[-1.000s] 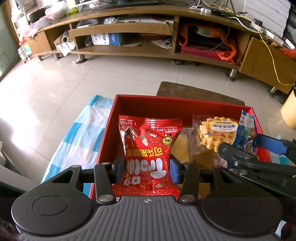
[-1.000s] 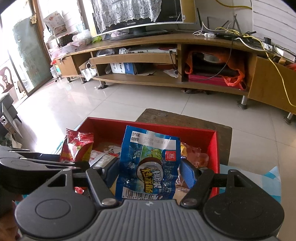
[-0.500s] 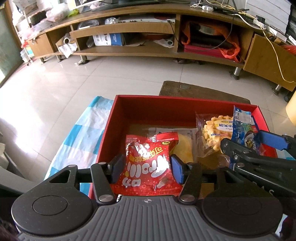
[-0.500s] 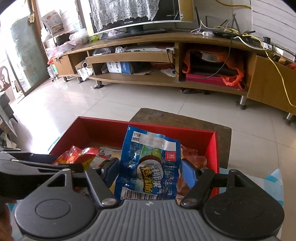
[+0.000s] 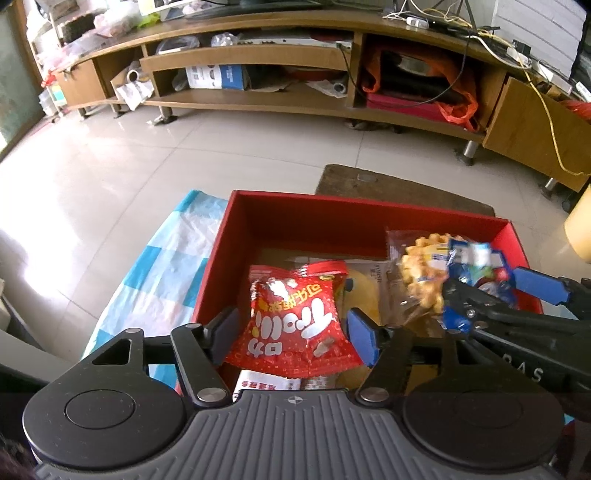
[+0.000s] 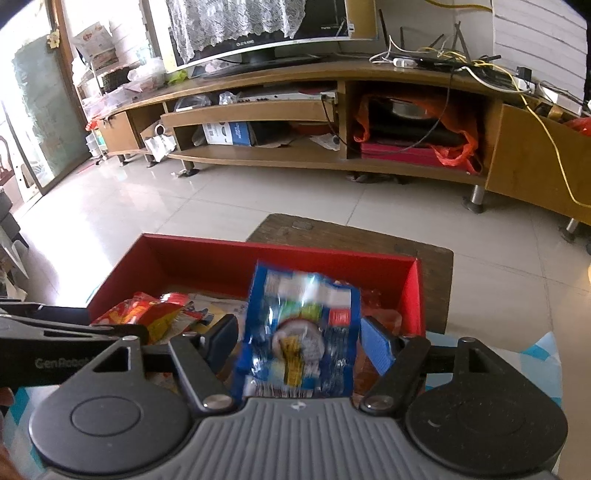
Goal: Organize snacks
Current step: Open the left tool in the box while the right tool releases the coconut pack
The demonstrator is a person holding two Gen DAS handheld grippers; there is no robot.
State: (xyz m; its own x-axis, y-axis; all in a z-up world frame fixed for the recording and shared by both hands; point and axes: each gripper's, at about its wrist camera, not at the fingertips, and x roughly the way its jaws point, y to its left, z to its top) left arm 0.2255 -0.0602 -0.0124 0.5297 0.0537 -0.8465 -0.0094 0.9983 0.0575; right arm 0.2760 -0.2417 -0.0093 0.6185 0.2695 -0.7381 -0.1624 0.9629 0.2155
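Note:
A red open box (image 5: 314,218) holds several snack packets. My left gripper (image 5: 293,328) hangs over its near left part with its jaws opening. A red snack packet (image 5: 295,325) lies tilted between the fingers on the packets below, and the pads no longer press it. My right gripper (image 6: 299,338) is over the box's (image 6: 258,258) right part, its jaws opening too. A blue snack packet (image 6: 299,332) sits motion-blurred between its fingers, with a gap on each side. A clear packet of waffle biscuits (image 5: 417,273) lies beside it in the box.
The box rests on a dark wooden stool (image 5: 388,184), next to a blue-and-white checked cloth (image 5: 166,273). Pale tiled floor lies beyond. A long wooden TV cabinet (image 5: 258,99) with cluttered shelves runs along the far wall, and a screen (image 6: 258,29) stands on it.
Both grippers' jaws have widened. The red packet stood upright in the left grip and has sunk and tipped into the box. The blue packet has come loose and blurs as it slips down.

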